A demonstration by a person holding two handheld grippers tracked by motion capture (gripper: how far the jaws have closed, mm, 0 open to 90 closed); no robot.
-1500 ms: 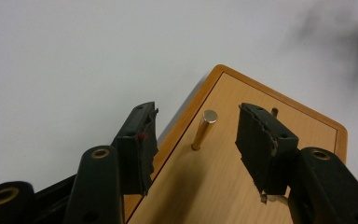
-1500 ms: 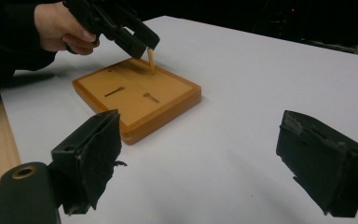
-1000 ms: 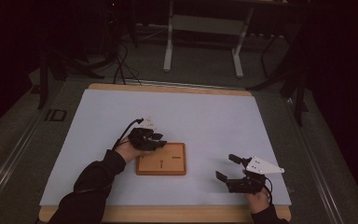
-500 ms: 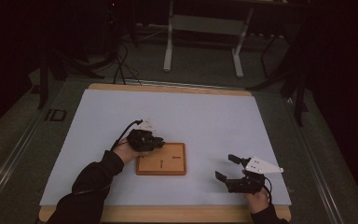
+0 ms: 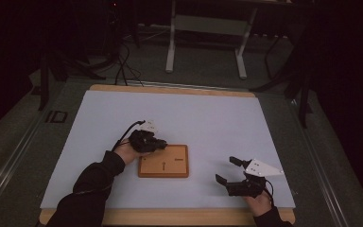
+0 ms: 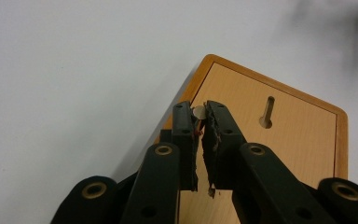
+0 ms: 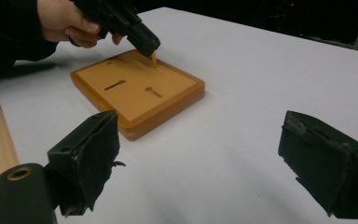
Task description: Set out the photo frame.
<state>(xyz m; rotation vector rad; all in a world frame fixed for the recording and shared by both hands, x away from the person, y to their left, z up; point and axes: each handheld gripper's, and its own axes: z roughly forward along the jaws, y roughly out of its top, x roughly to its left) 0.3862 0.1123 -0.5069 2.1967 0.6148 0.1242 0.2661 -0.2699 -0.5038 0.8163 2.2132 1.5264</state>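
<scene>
Left gripper view caught the left gripper (image 6: 200,114) with its jaws, which had just been closing, nearly together on a small wooden peg (image 6: 198,111) standing upright at a corner of the wooden board (image 6: 289,140). The step in hand appeared to be taking hold of the peg; drawing it out would likely call for a straight lift away from the board, without tilting. Nearer the person than the board and to its right in the high view, the right gripper (image 5: 229,170) waited with jaws wide apart and empty above the white table sheet (image 5: 217,118).
</scene>
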